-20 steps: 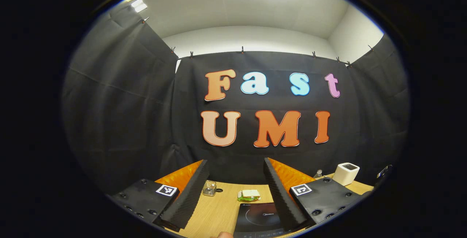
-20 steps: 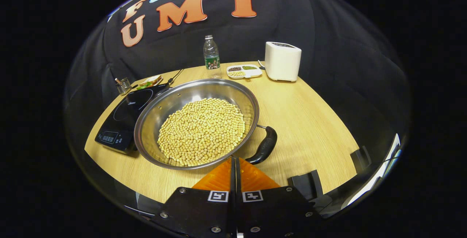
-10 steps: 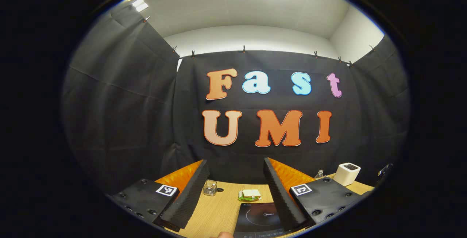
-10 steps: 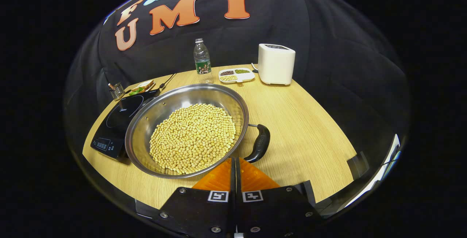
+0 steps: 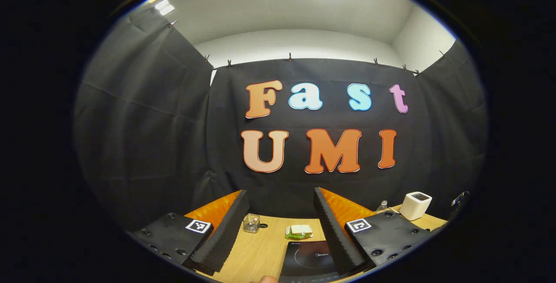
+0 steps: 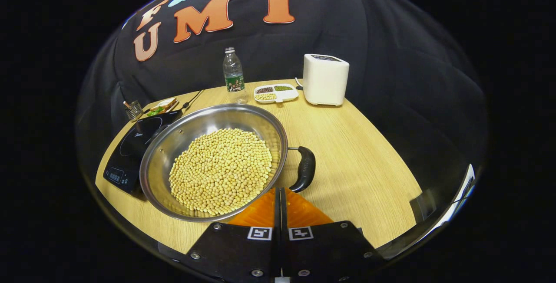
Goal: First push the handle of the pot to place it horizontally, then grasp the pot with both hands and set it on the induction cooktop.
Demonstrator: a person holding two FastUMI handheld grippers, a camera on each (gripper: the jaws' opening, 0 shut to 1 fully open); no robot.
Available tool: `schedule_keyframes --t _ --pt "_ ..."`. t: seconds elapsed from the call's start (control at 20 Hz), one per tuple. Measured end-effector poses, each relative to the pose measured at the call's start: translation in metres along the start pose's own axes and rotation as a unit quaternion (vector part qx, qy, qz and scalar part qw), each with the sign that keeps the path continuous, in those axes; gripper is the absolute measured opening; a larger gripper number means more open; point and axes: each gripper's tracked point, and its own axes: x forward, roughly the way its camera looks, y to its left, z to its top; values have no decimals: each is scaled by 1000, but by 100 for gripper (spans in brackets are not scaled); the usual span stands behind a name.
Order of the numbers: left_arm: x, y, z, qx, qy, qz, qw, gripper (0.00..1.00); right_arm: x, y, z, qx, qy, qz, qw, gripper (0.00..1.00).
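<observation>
Right claw (image 6: 280,194), fingers pressed together, sits just behind pot (image 6: 213,161) by its handle (image 6: 304,169); push step underway. Left claw (image 5: 280,218) spread above cooktop (image 5: 309,259). Next: nudge handle sideways.

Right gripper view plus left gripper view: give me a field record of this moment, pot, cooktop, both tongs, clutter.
pot: steel pot on the table, filled with yellow beans
handle: black handle on the pot's right side, just beyond the right tongs' tips
cooktop: black induction cooktop left of the pot, pot rim overlapping its edge
right tongs: right tongs shut, holding nothing
left tongs: left tongs open, raised, aimed at the wall
clutter: bottle, divided tray, white appliance at the back
</observation>
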Motion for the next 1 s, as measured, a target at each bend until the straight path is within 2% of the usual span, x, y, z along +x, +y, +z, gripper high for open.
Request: schedule_keyframes --t 0.65,1.0 --pt "10 -13 -11 4 10 -9 1000 99 27 -12 22 -10 -7 -16 1000 0" --pt "14 -16 -16 4 17 -8 1000 99 39 -15 32 -11 -8 -12 1000 0"
